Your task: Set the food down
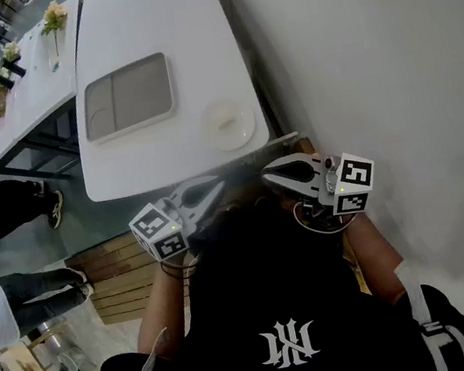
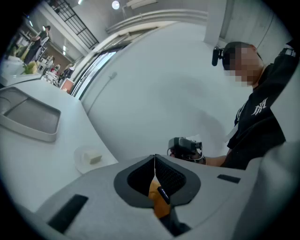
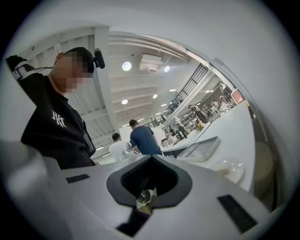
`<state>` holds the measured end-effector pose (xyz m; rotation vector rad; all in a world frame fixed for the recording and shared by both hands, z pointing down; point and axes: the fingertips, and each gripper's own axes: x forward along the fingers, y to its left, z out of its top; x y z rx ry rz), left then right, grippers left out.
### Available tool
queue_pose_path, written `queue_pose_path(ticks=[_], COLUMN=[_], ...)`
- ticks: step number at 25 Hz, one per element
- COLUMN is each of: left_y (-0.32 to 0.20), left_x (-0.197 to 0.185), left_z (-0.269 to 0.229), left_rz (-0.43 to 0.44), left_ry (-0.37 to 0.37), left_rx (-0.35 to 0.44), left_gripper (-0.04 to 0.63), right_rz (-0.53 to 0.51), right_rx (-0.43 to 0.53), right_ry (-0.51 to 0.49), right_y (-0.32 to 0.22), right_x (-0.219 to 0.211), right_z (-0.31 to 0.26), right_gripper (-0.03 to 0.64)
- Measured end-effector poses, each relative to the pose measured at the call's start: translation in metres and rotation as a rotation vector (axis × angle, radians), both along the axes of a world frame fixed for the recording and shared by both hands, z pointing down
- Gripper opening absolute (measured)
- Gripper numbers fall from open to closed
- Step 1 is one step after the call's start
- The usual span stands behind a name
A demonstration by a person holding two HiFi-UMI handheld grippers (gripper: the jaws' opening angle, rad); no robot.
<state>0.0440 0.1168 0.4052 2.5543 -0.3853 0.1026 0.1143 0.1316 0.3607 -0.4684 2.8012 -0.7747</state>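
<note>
The left tool (image 1: 220, 187) and right tool (image 1: 268, 174) are both clenched on nothing, tips facing each other off the white surface's (image 1: 149, 17) edge nearest the person. The food (image 2: 95, 158), a pale block, lies on a small plate (image 1: 244, 129) near the tray (image 1: 127, 96). A white wall (image 1: 371, 67) runs past the plate, away from the tray. The head view blurs the block, while the left tool view shows it. Only the tool views show ceiling lights (image 3: 126, 66).

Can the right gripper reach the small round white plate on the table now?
Probably yes: the small round white plate lies at the edge of the white table, nothing stands between it and the shut right gripper.
</note>
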Motion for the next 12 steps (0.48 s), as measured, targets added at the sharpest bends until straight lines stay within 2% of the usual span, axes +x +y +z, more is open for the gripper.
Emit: queue_pose_path(ticks=[7, 12], left_y=[0.002, -0.005], left_x=[0.012, 0.007], left_z=[0.006, 0.008], left_rz=[0.027, 0.000], left_ry=[-0.009, -0.003], left_rx=[0.003, -0.011], left_gripper=[0.006, 0.006], right_rz=[0.003, 0.056], right_rx=[0.005, -0.026], right_ry=[0.013, 0.034], right_y=[-0.001, -0.010], right_x=[0.005, 0.014], right_z=[0.003, 0.011], right_gripper=[0.003, 0.004])
